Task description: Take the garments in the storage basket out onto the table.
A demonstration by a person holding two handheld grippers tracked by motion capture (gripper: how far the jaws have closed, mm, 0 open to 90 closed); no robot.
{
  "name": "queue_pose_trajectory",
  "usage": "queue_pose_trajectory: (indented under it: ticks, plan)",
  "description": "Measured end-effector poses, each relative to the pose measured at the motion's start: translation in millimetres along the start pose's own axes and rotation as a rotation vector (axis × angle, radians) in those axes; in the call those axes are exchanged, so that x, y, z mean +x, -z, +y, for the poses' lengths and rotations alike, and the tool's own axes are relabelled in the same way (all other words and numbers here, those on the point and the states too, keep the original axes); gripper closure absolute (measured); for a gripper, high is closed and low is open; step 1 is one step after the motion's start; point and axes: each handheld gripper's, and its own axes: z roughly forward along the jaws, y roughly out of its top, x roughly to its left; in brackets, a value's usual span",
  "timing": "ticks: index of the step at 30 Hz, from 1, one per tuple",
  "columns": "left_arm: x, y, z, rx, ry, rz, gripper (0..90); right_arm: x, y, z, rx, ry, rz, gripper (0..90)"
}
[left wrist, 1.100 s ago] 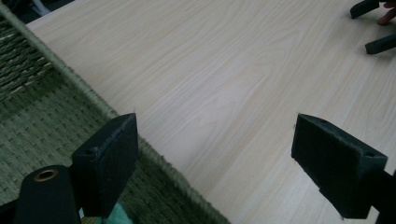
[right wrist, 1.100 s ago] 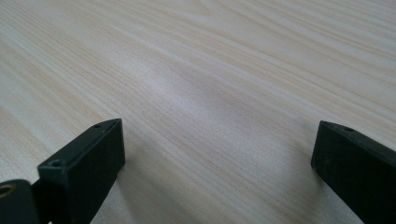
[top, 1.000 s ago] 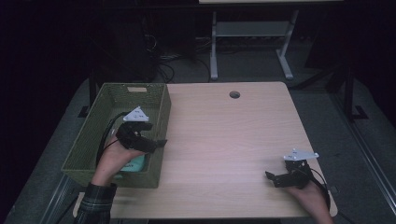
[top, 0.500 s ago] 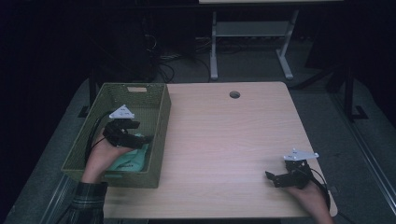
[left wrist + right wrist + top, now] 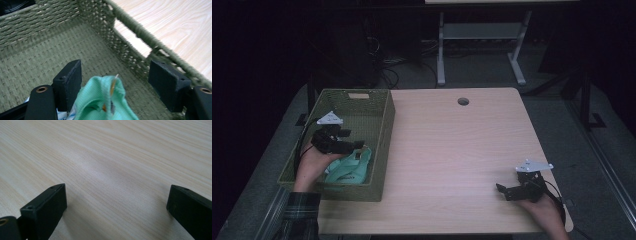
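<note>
A woven olive-green basket [image 5: 385, 131] stands at the table's left edge. A mint-green cloth [image 5: 348, 169] lies crumpled at its near end. My left gripper [image 5: 355, 146] reaches down into the basket just over that cloth. In the left gripper view, the cloth [image 5: 100, 105] bunches up between the jaws [image 5: 115, 77]. They have just been closing, but a wide gap remains on the right side and they stand open. My right gripper [image 5: 505, 190] rests low at the table's near right corner, open, with bare wood between its jaws [image 5: 115, 205].
The light wooden table [image 5: 452, 150] has a round cable hole [image 5: 463, 101] near its far edge. The basket's wall with a handle slot [image 5: 130, 37] rises close beside the left gripper. Dark floor, cables and a white stand lie beyond the table.
The left hand has moved leftwards and down inside the basket, onto the green cloth. The right hand and its gripper have stayed put.
</note>
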Motion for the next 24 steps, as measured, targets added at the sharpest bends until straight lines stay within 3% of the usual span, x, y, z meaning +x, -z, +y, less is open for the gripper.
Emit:
queue_pose_trajectory:
  ticks: [7,10,18,21,24]
  plan:
    - [11.6,-14.2,-10.6,0.035,0.028,0.005,27.1,0.0,0.0,0.0,0.0,-0.001,0.0,2.2]
    - [13.8,-21.1,-13.9,0.05,0.013,0.025,27.1,0.0,0.0,0.0,0.0,0.0,0.0,2.2]
    - [14.2,-30.9,-17.1,0.078,0.019,0.0,26.6,0.0,0.0,0.0,0.0,0.0,0.0,2.2]
    - [15.4,-36.5,-20.1,0.1,0.023,-0.001,25.8,0.0,0.0,0.0,0.0,-0.001,0.0,2.3]
    - [16.5,-43.3,-23.9,0.166,0.025,0.008,25.1,0.0,0.0,0.0,0.0,0.0,0.0,2.3]
